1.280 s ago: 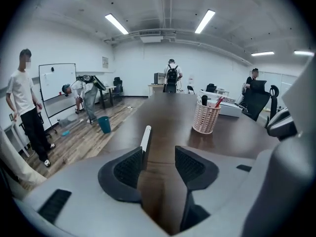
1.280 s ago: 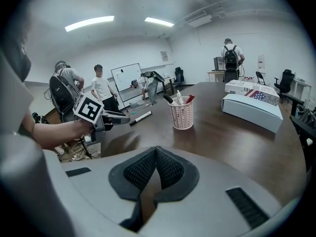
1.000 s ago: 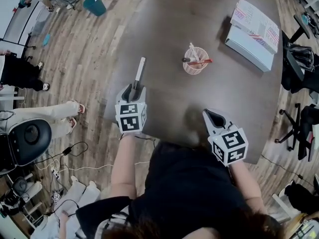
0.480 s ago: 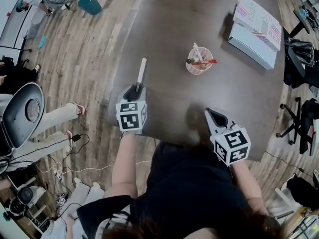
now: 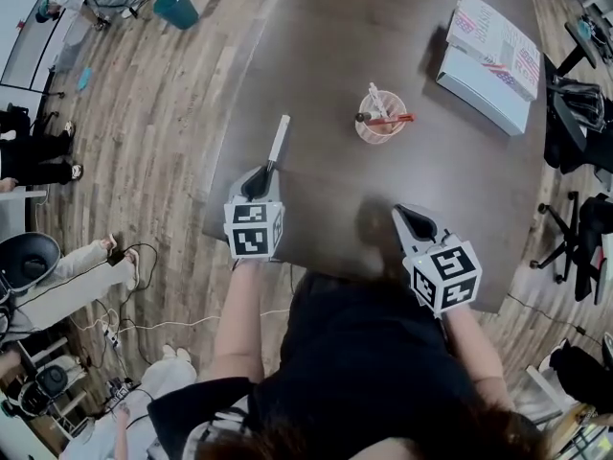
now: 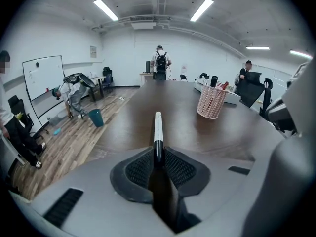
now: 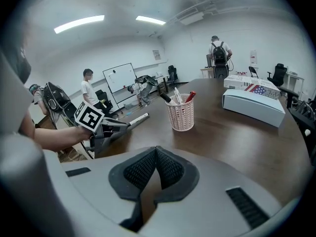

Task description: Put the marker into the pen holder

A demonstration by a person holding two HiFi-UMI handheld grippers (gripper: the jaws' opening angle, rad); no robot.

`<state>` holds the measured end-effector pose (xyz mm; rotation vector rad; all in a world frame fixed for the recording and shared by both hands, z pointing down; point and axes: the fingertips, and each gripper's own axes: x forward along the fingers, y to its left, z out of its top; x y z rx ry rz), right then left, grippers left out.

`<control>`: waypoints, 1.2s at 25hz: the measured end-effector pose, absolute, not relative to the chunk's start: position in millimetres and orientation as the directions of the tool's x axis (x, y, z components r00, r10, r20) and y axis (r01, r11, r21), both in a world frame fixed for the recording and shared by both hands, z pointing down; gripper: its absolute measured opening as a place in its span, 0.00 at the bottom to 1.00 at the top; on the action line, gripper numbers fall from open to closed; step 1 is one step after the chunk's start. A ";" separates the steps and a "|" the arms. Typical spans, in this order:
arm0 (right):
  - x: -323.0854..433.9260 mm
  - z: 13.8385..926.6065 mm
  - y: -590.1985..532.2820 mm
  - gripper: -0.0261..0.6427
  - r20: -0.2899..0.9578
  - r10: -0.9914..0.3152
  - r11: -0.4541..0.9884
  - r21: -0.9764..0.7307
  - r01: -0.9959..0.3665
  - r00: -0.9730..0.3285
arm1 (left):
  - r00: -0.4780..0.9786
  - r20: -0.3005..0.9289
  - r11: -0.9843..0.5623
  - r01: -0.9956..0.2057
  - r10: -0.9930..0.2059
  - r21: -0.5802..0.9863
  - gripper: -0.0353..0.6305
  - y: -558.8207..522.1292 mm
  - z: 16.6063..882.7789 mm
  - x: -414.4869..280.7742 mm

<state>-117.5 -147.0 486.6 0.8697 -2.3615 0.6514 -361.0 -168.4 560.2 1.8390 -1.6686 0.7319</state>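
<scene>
- White-barrelled marker (image 5: 277, 142) with a black end, at the counter's (image 5: 335, 65) near-left edge, pointing away from the person toward the far edge.
- The left gripper (image 5: 261, 175) jaws have just been closing and now pinch the marker's black end. The white barrel sticks out past the jaw tips.
- It can't be told whether the far tip rests on the counter or is lifted.
- The right gripper (image 5: 414, 223) jaws are pressed together on nothing, over the near edge and well apart from the marker.
- Handling judgement: the marker looks light, stiff and smooth-sided, so it could roll or swivel in the pads.
- An end grip leaves a long overhang. Holding nearer the middle would be steadier, though the end grip leaves the tip free to enter the cup.
- It is not fragile.
- The pen holder (image 5: 379, 123) is a pink mesh cup, upright mid-counter. It probably tips easily if knocked on the rim.
- Counts: one marker in the jaws, one pen holder, two grippers.
- Pens (image 5: 383, 113) already in the holder: about three or four, hard to separate.
- One flat box (image 5: 488, 60) sits at the far-right corner.
</scene>
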 end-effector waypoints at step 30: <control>-31.0 482.5 -143.8 0.07 0.571 -0.486 0.656 -0.262 -0.708 -0.662 | 0.213 0.748 -0.589 -0.759 -0.629 -0.278 0.18 -180.8 425.0 -212.8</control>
